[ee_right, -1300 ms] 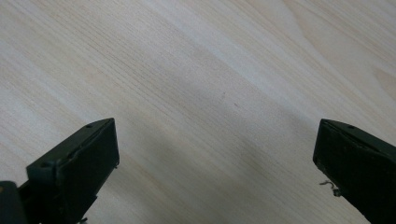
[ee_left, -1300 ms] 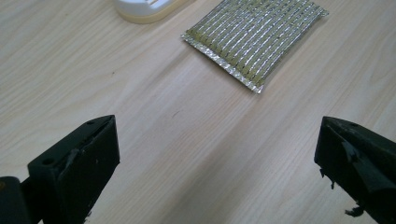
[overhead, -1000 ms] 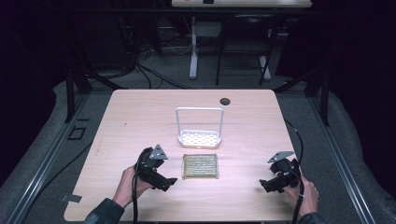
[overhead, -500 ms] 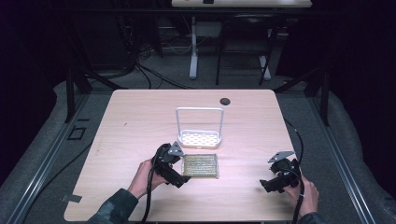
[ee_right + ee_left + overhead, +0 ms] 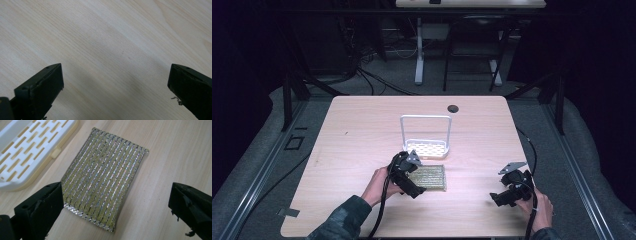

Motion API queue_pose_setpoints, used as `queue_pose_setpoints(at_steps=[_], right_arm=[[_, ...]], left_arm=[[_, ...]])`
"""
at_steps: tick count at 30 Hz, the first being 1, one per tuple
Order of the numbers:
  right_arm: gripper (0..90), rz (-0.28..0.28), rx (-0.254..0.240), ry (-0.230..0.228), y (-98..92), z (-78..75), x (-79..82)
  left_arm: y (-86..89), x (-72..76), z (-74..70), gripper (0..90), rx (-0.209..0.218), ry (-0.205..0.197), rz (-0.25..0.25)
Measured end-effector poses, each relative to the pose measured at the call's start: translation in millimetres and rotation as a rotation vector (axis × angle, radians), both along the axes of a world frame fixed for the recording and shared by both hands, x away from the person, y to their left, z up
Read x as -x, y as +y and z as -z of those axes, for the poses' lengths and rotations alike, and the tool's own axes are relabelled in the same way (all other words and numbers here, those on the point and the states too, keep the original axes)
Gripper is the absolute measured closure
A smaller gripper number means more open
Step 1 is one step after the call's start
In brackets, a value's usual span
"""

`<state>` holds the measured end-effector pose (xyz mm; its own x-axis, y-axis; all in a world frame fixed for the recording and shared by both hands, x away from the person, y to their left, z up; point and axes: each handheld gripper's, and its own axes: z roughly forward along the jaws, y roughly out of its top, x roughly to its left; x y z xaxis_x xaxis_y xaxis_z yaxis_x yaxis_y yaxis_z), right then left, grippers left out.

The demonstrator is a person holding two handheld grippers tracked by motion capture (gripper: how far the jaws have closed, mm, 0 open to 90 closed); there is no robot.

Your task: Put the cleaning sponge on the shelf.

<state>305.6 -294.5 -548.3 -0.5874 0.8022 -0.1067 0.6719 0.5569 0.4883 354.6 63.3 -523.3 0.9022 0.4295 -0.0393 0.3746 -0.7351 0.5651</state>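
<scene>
- Left tool [image 5: 115, 202] is standing wide open, jaws spread to either side of the near end of the scouring pad [image 5: 103, 180]; nothing gripped.
- One jaw is sitting just at the pad's near corner, touching or all but touching; cannot tell which. The other jaw is standing well clear of the pad over bare wood.
- In the high view the left tool [image 5: 409, 175] is hovering at the pad's [image 5: 429, 176] left edge, hand wrapped around it from behind, cable trailing back toward the table's near edge.
- Scouring pad is lying flat on the table [image 5: 362, 145], yellow-green with silvery ribbed stripes running its length, directly ahead of the left tool.
- White slotted tray [image 5: 27, 152] is sitting just beyond the pad, on the left in the left gripper view, close beside it but not touching; in the high view the tray [image 5: 427, 148] is carrying an upright white wire hoop at its back.
- Right tool [image 5: 116, 85] is also released, jaws wide apart, looking down on plain wood grain.
- Right tool [image 5: 507, 192] is resting low near the table's front right, well apart from pad and tray, hand holding it from behind.
- A small dark round hole [image 5: 453, 108] is showing at the table's far edge, well beyond both tools.
</scene>
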Motion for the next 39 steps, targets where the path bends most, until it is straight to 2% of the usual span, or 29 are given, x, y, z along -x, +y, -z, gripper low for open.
queue_pose_setpoints(at_steps=[14,19,24,31,39], right_arm=[[0.0,-0.004,-0.005,-0.002,0.8,1.2,-0.1],[0.0,-0.003,0.000,0.001,0.2,0.3,0.0],[0.0,0.001,0.000,0.006,0.3,1.0,-0.1],[0.0,-0.002,0.002,0.014,1.0,1.3,-0.3],[0.0,-0.002,0.006,0.017,0.7,1.9,-0.5]], left_arm=[[-19.3,-20.7,15.6,0.0,-0.041,0.021,0.054],[-24.1,-26.4,19.0,0.0,-0.035,0.028,0.054],[-27.0,-31.6,24.4,0.0,-0.051,0.038,0.059],[-29.8,-34.2,29.6,0.0,-0.065,0.052,0.064],[-31.3,-33.5,30.4,0.0,-0.090,0.049,0.066]])
